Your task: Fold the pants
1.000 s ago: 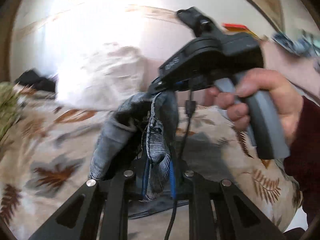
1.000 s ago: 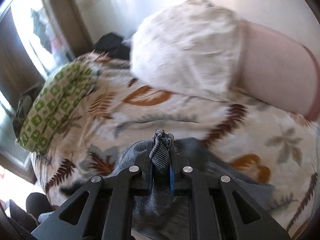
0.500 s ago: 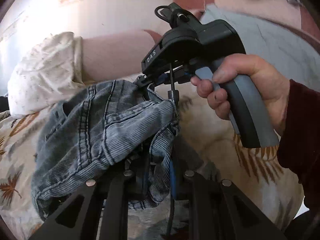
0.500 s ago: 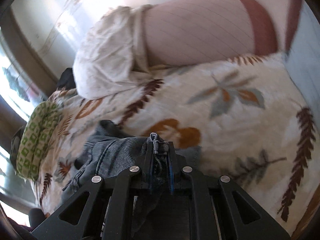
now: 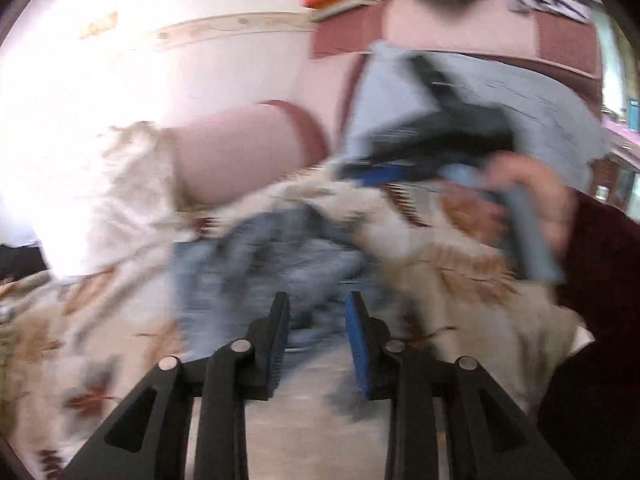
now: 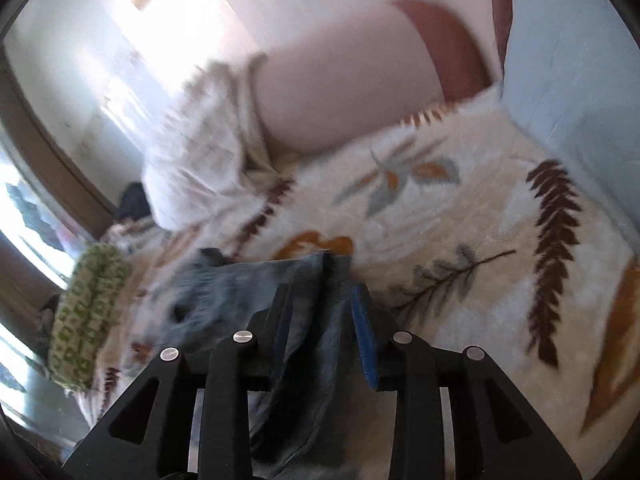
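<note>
Denim jeans (image 6: pixel 316 320) lie loose between the right tongs (image 6: pixel 323 314), opening; the left tongs (image 5: pixel 316 332), opening too, pinch nothing, bare bedspread (image 6: pixel 460 216) ahead.

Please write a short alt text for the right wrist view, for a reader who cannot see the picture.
The right gripper is opening, with a fold of blue denim pants between its blue pads but no longer pinched. The pants lie on a cream bedspread with a leaf print; a pink bolster and a white pillow lie behind.

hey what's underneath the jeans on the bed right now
The jeans lie crumpled on the leaf-print bedspread, which shows all around them. Whatever sits directly beneath the denim is covered, and the left wrist view is too blurred to add more.
</note>
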A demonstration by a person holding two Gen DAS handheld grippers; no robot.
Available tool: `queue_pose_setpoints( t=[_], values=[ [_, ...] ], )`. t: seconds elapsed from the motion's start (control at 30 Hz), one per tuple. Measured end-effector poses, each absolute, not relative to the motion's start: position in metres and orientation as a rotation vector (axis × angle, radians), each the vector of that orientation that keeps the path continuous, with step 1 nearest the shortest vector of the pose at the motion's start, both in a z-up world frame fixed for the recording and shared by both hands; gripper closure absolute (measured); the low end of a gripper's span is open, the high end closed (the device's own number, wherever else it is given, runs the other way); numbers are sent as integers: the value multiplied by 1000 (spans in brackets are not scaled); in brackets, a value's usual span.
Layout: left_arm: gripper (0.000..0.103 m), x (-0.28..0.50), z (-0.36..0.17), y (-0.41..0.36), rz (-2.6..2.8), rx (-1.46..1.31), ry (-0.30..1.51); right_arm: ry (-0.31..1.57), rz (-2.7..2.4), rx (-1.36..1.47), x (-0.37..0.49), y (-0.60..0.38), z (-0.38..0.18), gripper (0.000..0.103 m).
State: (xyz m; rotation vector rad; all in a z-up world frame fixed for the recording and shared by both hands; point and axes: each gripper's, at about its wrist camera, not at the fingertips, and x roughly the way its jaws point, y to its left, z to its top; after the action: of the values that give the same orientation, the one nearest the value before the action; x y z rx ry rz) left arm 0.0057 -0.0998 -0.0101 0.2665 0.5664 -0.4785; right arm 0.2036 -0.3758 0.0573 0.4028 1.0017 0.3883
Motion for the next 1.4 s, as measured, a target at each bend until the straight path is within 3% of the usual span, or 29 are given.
queue_pose_setpoints(
  t=[0.1,0.33,0.77,1.1,1.17,1.23,1.33,1.4],
  values=[
    [70,45,-7,-64,-362,253,602,950,420,409,170,-359,75,63],
    [70,111,-49,-59,-283,231,769,987,452,339,140,-299,60,63],
    [73,107,-91,-82,-255,233,877,1217,410,266,135,-289,-8,66],
    [70,91,-72,-79,-197,246,835,1160,422,303,131,-292,-7,63],
    [59,73,-55,-66,-196,219,809,1123,411,280,124,-289,5,57],
    [36,50,-35,-49,-173,221,760,1063,405,262,116,-285,18,56],
    [31,10,-2,-17,-136,200,661,957,403,276,103,-278,37,54],
    [22,-12,17,4,-117,177,617,899,399,272,93,-270,46,53]
  ],
)
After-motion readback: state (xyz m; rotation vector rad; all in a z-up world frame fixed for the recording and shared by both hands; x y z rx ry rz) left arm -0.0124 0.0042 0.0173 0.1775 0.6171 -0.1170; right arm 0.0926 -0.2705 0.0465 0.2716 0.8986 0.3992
